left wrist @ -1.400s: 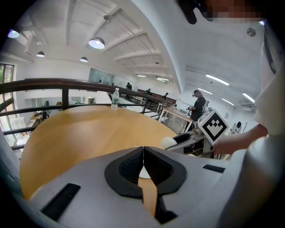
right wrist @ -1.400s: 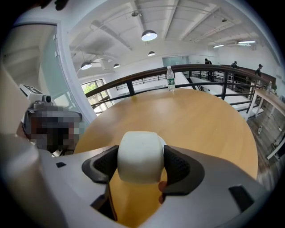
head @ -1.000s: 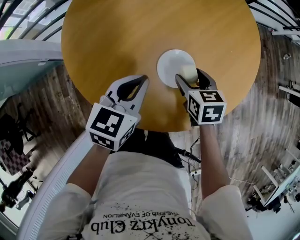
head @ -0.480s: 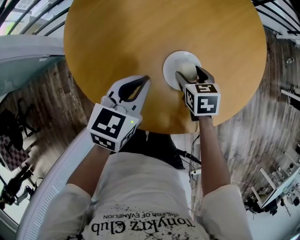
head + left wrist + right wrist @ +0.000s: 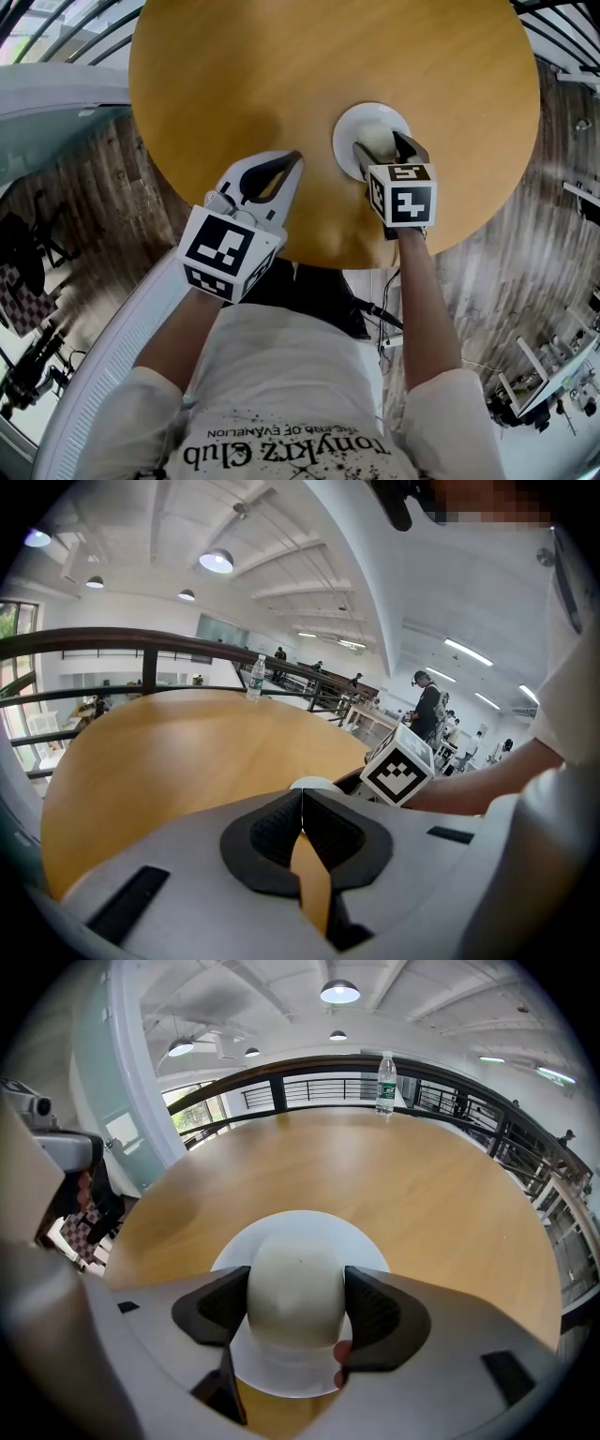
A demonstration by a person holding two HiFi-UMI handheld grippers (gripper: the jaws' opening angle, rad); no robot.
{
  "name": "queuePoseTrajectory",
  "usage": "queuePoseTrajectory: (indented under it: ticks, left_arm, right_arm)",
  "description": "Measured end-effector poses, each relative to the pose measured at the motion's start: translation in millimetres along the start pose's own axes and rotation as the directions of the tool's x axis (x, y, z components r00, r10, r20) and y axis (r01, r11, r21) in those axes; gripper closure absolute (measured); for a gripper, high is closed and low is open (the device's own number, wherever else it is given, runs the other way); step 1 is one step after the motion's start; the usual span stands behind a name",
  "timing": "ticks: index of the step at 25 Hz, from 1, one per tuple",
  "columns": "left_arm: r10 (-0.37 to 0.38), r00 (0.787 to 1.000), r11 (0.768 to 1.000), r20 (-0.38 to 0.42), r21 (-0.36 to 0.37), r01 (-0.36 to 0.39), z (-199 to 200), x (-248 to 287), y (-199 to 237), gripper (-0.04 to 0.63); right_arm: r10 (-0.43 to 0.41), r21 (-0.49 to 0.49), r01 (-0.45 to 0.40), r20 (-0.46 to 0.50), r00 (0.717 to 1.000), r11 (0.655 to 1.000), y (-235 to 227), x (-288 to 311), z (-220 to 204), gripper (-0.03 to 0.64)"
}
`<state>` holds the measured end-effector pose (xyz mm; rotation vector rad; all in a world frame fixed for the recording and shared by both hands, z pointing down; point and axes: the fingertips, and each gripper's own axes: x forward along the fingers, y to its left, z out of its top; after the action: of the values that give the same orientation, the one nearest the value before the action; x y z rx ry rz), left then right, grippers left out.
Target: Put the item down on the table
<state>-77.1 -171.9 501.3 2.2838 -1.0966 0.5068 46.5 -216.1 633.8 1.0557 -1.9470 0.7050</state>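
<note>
The cream, bun-like item (image 5: 298, 1283) is gripped between the pads of the right hand-held gripper (image 5: 298, 1321), just over a white plate (image 5: 380, 1252); contact with the plate cannot be confirmed. The left hand-held gripper (image 5: 302, 819) is clenched on nothing at the near edge. For a clean set-down, the item should be lowered level until it is borne from below, and only then should the jaws be eased apart. Beyond, a water bottle (image 5: 385, 1071) is seen at the round wooden tabletop's (image 5: 441, 1185) far rim, backed by a dark railing (image 5: 309, 1080) and a bright hall.
</note>
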Motion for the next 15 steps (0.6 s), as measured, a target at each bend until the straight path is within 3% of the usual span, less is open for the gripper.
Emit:
queuePoseTrajectory:
  ticks: [15]
  left_arm:
    - [-0.008, 1.000, 1.000, -0.005, -0.005, 0.008, 0.2, 4.2, 7.6, 0.571]
  right_arm:
    - [-0.019, -0.028, 0.018, -0.068, 0.998, 0.999, -1.5, 9.5, 0.3, 0.296]
